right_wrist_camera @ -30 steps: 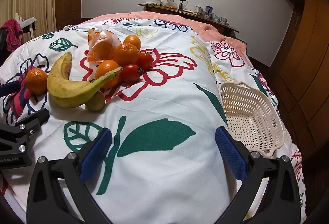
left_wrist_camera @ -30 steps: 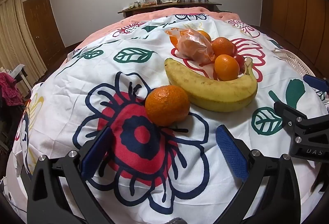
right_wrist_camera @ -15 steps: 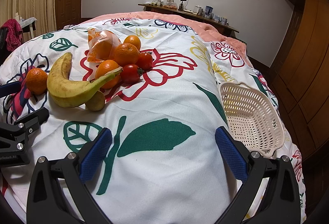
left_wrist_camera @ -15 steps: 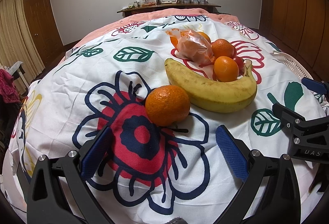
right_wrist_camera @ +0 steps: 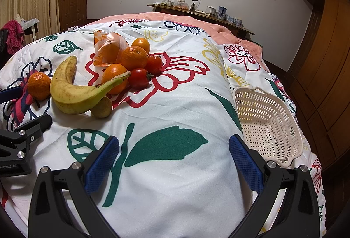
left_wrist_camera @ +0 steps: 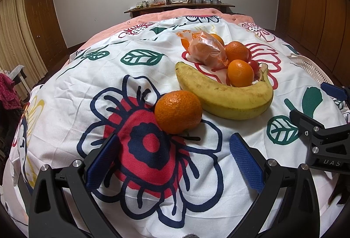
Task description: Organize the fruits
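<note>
Hovering over the floral sheet [left_wrist_camera: 65, 89], my left claw [left_wrist_camera: 174, 158] is spread wide with nothing between its blue pads; a lone orange [left_wrist_camera: 178, 111] sits just ahead of it on the red-and-navy flower, touching the banana [left_wrist_camera: 225, 97]; inside the banana's curve lie more oranges [left_wrist_camera: 240, 73], a tomato [left_wrist_camera: 254, 65] and an orange plastic bag [left_wrist_camera: 204, 49]. My right claw [right_wrist_camera: 174, 159] is likewise spread and empty above a green leaf print; the white basket [right_wrist_camera: 270, 126] lies tilted just beside its right pad at the bed's edge, well apart from the fruit; two tomatoes [right_wrist_camera: 140, 78] touch the oranges, and a small yellowish fruit [right_wrist_camera: 101, 107] peeks from under the banana.
</note>
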